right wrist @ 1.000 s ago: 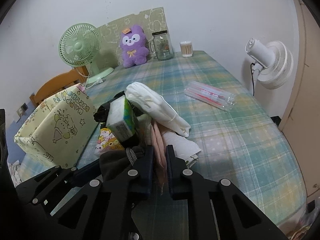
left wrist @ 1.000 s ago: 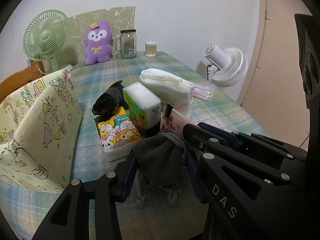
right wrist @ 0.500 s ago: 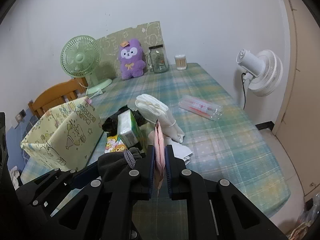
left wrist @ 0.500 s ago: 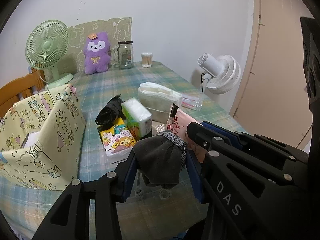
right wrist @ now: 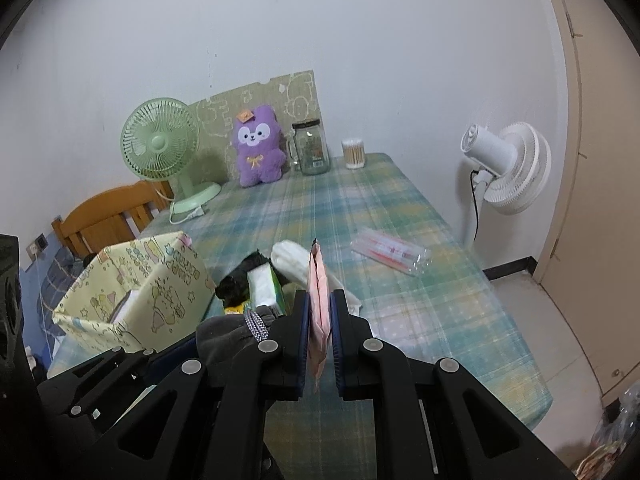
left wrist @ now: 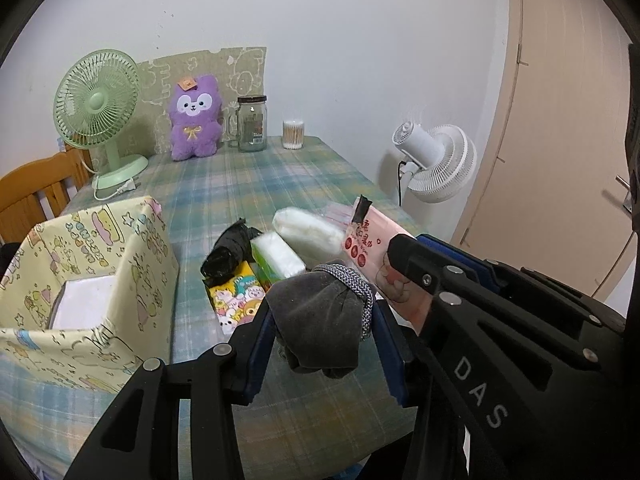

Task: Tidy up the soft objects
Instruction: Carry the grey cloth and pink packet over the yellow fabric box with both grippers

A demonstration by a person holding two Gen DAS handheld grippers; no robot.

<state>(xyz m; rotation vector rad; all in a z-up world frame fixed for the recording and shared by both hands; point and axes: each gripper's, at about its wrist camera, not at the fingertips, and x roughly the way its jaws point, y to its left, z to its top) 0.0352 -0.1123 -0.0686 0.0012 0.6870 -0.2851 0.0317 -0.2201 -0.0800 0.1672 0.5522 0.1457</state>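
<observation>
Left gripper [left wrist: 324, 320] pinches a grey cloth bundle [left wrist: 320, 324]; right gripper [right wrist: 320, 320] pinches a pink packet [right wrist: 318, 300] standing on edge. Both held above table [right wrist: 420, 300]. Yellow box [left wrist: 80, 280] lies left and ahead, nearer the left gripper.

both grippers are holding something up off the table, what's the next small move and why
Probably swing the left gripper, shut on the dark grey cloth, left over the open yellow fabric box. The box sits on its side, and the right gripper holds the pink tissue pack farther away.
</observation>
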